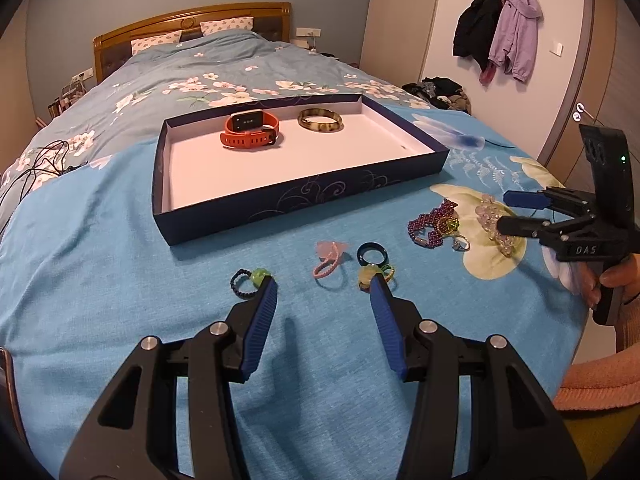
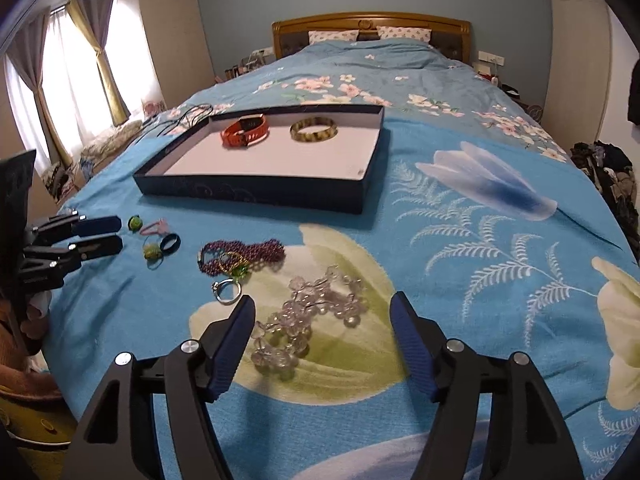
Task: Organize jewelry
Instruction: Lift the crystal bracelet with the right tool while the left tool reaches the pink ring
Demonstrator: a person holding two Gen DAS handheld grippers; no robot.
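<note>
A dark blue tray (image 1: 304, 196) (image 2: 256, 194) on the bed holds an orange watch (image 1: 250, 136) (image 2: 244, 130) and a tortoiseshell bangle (image 1: 320, 120) (image 2: 313, 129). My left gripper (image 1: 324, 284) is open and empty, just short of a pink ring (image 1: 328, 258), a dark ring (image 1: 372, 252), a yellow-stone ring (image 1: 370, 276) and a green-stone ring (image 1: 252, 278). My right gripper (image 2: 322, 306) (image 1: 508, 212) is open, its fingers on either side of a clear crystal bead bracelet (image 2: 308, 316). A purple bead bracelet (image 2: 244, 256) (image 1: 434, 224) and a silver ring (image 2: 228, 290) lie to its left.
The blue floral bedspread (image 2: 460, 208) covers the bed. Black cables (image 1: 44, 160) lie at the left edge. A pile of clothes (image 1: 440, 90) sits by the wall, with coats (image 1: 500, 28) hung above. Curtains (image 2: 80, 60) hang at the window.
</note>
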